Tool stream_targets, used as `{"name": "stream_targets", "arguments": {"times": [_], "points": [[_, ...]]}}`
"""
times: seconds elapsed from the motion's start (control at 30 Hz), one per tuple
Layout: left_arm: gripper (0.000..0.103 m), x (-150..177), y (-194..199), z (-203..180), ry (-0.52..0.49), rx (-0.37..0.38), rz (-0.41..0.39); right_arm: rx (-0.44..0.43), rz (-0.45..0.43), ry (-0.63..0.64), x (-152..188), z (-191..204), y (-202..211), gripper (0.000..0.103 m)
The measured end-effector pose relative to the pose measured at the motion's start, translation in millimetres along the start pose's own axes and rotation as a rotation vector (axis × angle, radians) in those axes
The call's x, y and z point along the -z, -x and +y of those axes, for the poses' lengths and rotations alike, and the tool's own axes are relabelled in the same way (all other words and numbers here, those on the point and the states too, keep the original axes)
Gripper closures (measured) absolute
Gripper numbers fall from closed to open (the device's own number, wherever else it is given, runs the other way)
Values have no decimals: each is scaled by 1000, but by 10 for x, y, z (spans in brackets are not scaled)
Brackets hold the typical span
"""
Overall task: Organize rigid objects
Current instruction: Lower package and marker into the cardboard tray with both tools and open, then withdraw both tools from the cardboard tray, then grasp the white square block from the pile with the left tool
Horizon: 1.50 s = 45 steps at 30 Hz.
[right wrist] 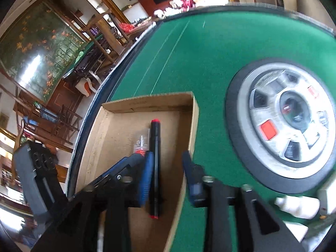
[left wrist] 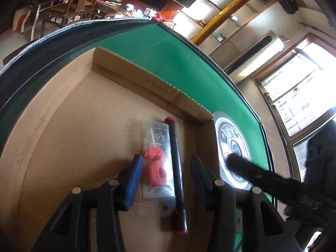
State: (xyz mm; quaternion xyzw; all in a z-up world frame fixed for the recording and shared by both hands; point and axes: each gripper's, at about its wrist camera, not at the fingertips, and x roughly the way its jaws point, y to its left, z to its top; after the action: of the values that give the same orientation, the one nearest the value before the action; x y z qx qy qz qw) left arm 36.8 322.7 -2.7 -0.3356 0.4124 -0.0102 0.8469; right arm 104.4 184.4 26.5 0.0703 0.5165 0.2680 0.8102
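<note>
- Evidently both grippers are over the cardboard box [left wrist: 69, 130], each with its jaws partly apart and the pads pressing on nothing; the step in hand looks like letting two items go inside the box.
- The left gripper [left wrist: 166, 174] straddles a clear blister pack [left wrist: 156, 157] and a black marker [left wrist: 177, 174]; both lie flat on the box floor near its right wall, just beside each other.
- The right gripper [right wrist: 167, 178] has the same marker [right wrist: 155, 168] lying between its fingers, close against the blue pad [right wrist: 147, 178] on the left; whether pad and marker touch cannot be told.
- To finish well, each hand should lift straight up and away so that no pad drags the marker, which as a round barrel would roll easily.
- The right gripper's other finger hangs at the box's right wall [right wrist: 194, 126]; clearing that thin edge without snagging it matters, since light cardboard would shift.
- The marker is a slim, smooth black cylinder with red ends; the pack is glossy rigid plastic holding a red part.
- The box is shallow, matte brown corrugated board; it sits at the left edge of a green felt table [right wrist: 210, 52].
- A round grey-and-black control panel [right wrist: 289, 121] is set into the felt just beside the box.
- A white bottle [right wrist: 298, 206] lies near the table's near edge, seemingly still to be sorted.
</note>
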Motion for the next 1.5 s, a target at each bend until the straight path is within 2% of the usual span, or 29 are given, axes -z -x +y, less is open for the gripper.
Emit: {"name": "stream_targets", "arguments": {"times": [0.13,0.23,0.33,0.4,0.47,0.5,0.53,0.6,0.63,0.7,0.77,0.83,1.0,1.07,1.27,1.3,1.37,1.43,1.5], "points": [[54,193,150,42,9,38,13,22,-67,67,190,-85,441,57],[51,334,302,84,18,60,8,24,-111,66,409,-295,789,54],[51,357,444,-25,-45,30,-17,54,-175,57,663,-548,1149,53],[50,425,615,-239,-118,19,-46,109,-260,75,890,-680,1475,51],[35,539,762,-527,-211,19,-71,215,-395,127,1149,-757,1834,32],[31,638,827,-712,-267,10,-85,265,-454,144,1247,-760,1964,10],[24,738,858,-873,-310,8,-94,313,-521,149,1352,-825,2091,0],[24,919,856,-1133,-381,15,-85,345,-654,126,1498,-1052,2258,0],[24,1038,796,-1313,-424,15,-61,353,-654,92,1490,-1194,2266,0],[24,1190,686,-1484,-467,2,-27,341,-558,13,1354,-1515,2185,0],[24,1328,516,-1631,-494,-33,5,315,-515,-54,1327,-1779,2092,0],[24,1415,353,-1717,-510,-69,29,341,-520,-88,1351,-1984,2010,0],[24,1498,80,-1820,-573,-163,19,378,-544,-128,1462,-2270,1877,0],[24,1500,-52,-1876,-581,-168,26,330,-520,-170,1434,-2386,1870,0],[25,1571,-502,-2039,-630,-212,75,264,-508,-181,1518,-2401,1884,0],[32,1570,-535,-2042,-621,-192,82,258,-507,-181,1541,-2378,1909,0],[35,1562,-547,-2027,-591,-177,88,246,-504,-188,1539,-2377,1911,0],[46,1548,-485,-2018,-563,-160,75,246,-505,-191,1561,-2384,1932,0],[46,1535,-381,-2002,-525,-139,80,251,-506,-184,1545,-2382,1930,0]]}}
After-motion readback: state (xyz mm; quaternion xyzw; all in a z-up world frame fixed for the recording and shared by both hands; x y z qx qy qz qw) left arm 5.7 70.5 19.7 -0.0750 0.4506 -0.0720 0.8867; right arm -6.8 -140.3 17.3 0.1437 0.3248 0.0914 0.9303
